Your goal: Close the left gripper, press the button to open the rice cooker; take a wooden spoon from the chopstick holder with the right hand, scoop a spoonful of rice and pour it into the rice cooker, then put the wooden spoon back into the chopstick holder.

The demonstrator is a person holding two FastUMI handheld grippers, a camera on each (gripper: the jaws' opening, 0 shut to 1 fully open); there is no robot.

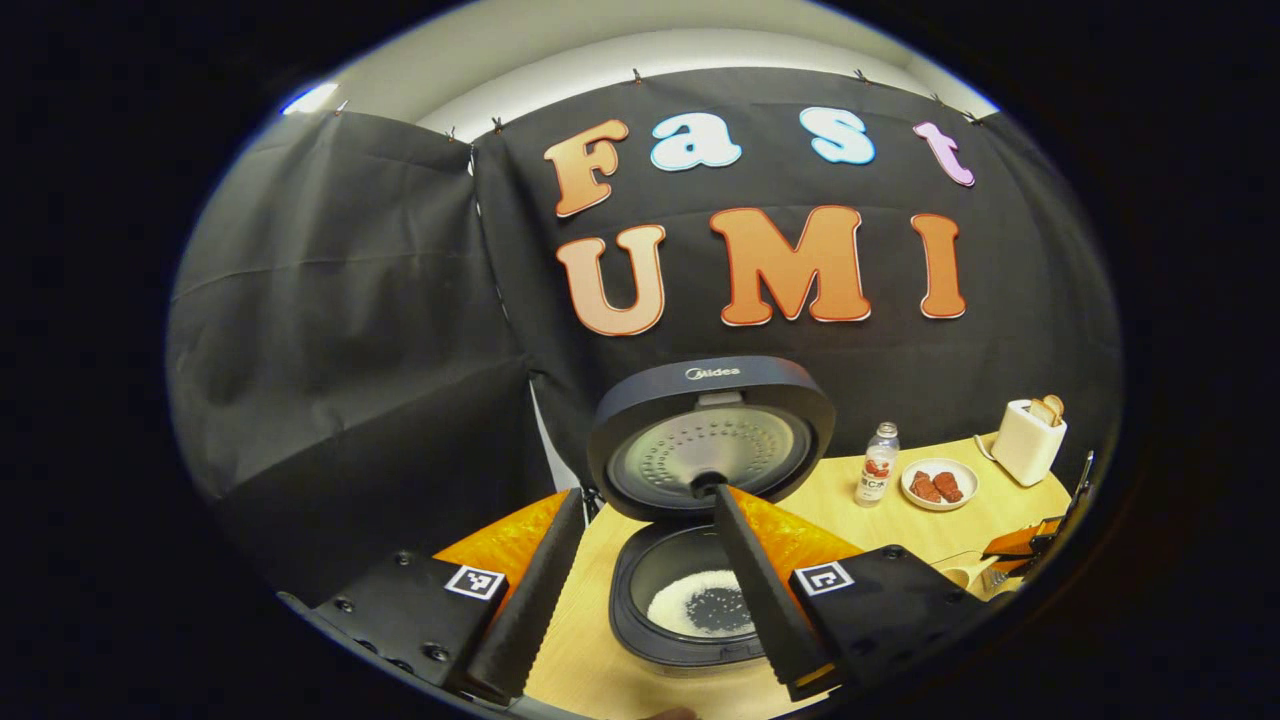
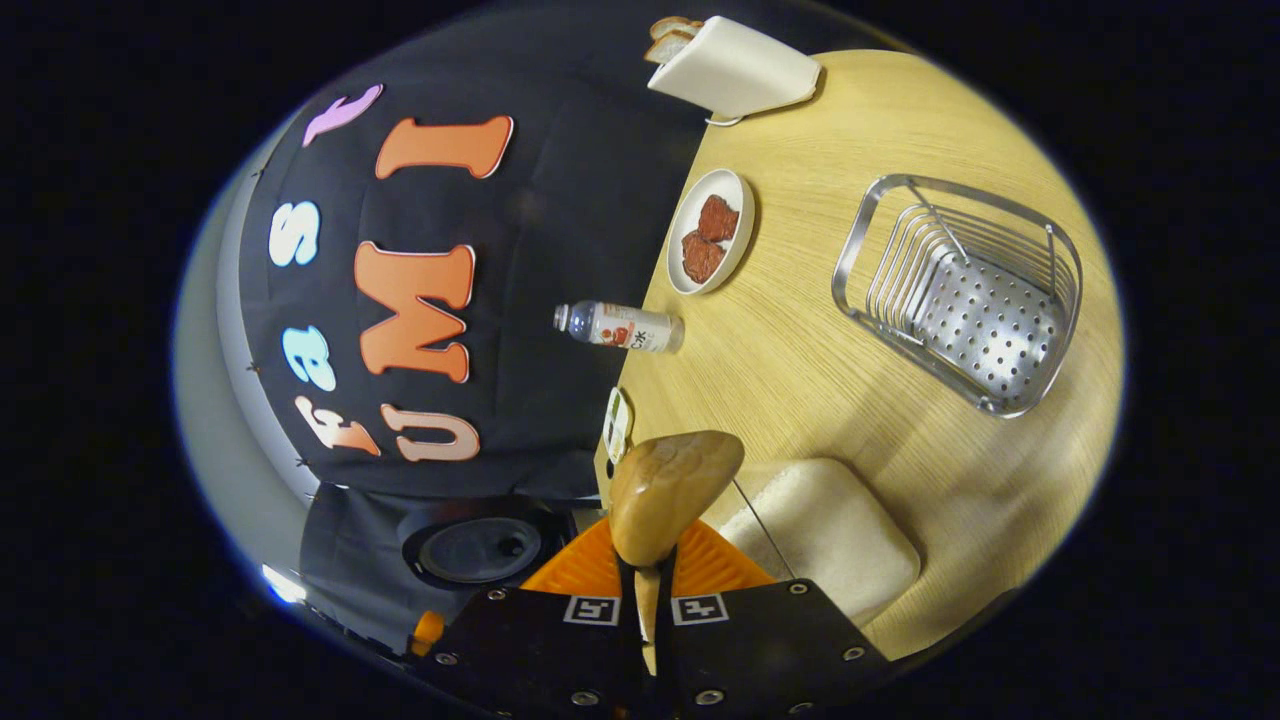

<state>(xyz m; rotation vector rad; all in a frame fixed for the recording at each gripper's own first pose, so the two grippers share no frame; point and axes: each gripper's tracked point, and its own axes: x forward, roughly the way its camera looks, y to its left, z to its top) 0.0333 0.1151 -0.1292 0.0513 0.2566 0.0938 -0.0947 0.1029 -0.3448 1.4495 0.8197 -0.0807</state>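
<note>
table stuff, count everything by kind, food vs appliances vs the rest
Appliances: 2, rice cooker and toaster
Food and drink: 4, rice in the cooker, bottle, plate of meat, toast
Kitchenware: 3, wooden spoon, metal rack, rice container
Total: 9

A staged kitchen set inside a booth: black cloth walls (image 1: 350, 330) hang around a pale wooden table (image 2: 800, 330) laid with kitchen things, an open rice cooker (image 1: 700, 470), a toaster (image 1: 1028, 440) with bread, a plate of meat (image 2: 710, 245), a bottle (image 2: 620, 327) and a metal dish rack (image 2: 965, 295).
</note>
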